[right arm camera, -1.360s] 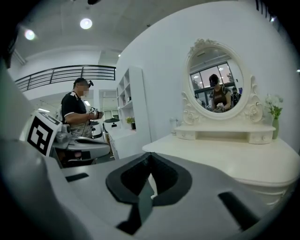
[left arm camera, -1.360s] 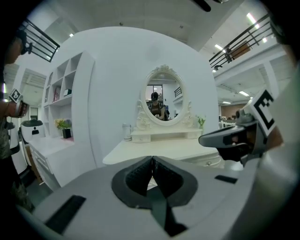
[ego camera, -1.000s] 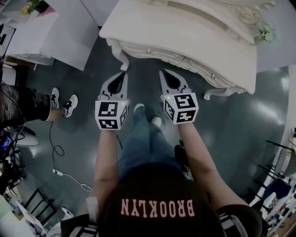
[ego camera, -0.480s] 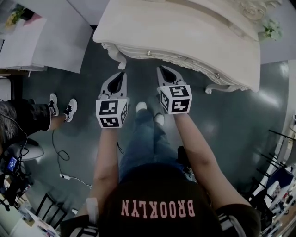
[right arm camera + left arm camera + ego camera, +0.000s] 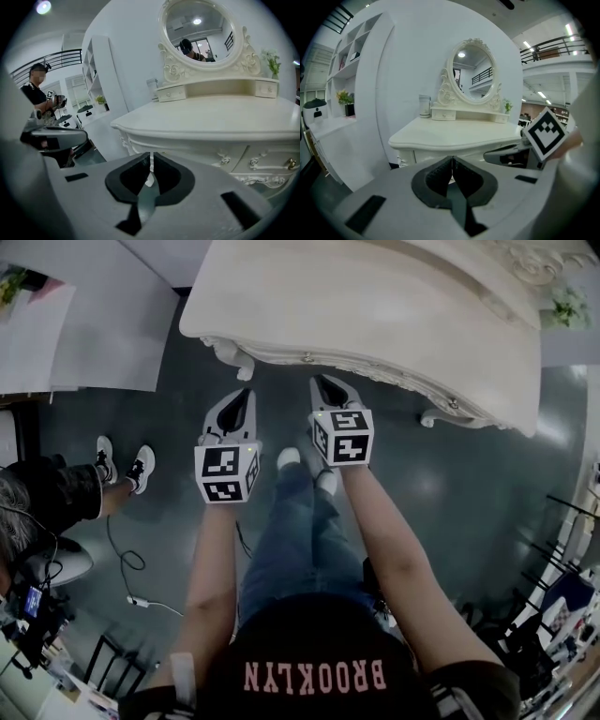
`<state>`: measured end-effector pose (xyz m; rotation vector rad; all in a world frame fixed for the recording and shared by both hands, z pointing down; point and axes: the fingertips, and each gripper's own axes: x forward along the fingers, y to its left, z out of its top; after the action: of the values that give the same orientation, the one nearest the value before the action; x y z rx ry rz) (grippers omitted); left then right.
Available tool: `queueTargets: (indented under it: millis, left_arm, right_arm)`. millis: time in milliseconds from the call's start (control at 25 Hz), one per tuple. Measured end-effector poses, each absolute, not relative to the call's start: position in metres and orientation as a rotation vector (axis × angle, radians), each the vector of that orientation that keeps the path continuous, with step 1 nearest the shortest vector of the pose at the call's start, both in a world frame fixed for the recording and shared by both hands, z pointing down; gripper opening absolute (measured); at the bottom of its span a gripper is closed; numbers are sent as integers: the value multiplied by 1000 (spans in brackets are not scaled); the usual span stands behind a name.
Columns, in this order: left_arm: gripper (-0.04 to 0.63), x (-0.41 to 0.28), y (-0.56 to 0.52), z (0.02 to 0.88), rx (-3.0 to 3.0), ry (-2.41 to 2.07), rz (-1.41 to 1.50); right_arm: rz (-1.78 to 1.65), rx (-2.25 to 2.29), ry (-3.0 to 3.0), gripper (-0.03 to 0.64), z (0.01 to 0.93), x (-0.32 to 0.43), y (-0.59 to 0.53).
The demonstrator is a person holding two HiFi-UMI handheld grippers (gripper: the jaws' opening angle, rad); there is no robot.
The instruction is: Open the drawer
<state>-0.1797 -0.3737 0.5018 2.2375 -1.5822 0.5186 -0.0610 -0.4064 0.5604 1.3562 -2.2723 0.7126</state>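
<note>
A cream dressing table [image 5: 375, 306] stands in front of me, with shut drawers in its carved front. One drawer knob [image 5: 307, 358] shows just beyond my right gripper [image 5: 320, 382]; a second knob [image 5: 457, 404] sits further right. My left gripper [image 5: 246, 393] hovers beside the table's left leg [image 5: 228, 356]. Both grippers are shut with nothing between their pads and touch nothing. In the right gripper view the jaws [image 5: 151, 157] point at the drawer fronts [image 5: 225, 158], with a brass knob [image 5: 291, 163] at far right. The left gripper view has shut jaws [image 5: 452, 159] under the tabletop edge [image 5: 454, 140].
An oval mirror [image 5: 471, 70] with small drawers [image 5: 171, 93] tops the table. A second person's legs and shoes [image 5: 122, 460] stand at left, with a cable [image 5: 131, 563] on the dark floor. White shelving [image 5: 351, 70] lines the left wall. A small plant [image 5: 567, 306] sits far right.
Both grippers have sunk and come closer to the table's front. The right gripper has shifted left, nearer the left knob. Both have stayed shut.
</note>
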Motion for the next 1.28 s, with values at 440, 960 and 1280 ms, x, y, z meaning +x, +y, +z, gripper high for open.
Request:
queueTargets:
  millis: [440,960,1280]
  left_arm:
    - [5,-185,-390,535,2227,-1525,526]
    - [5,-192,-407,556,2250,-1450,537]
    - [5,-205,-410,561,2254,-1422,559]
  right_arm:
    - [790,1397,-2147,149,616,-69,-439]
    - [901,1471,-2024,156,647,-73,-463]
    - [974,1468,-2005,115,653,-77,-471]
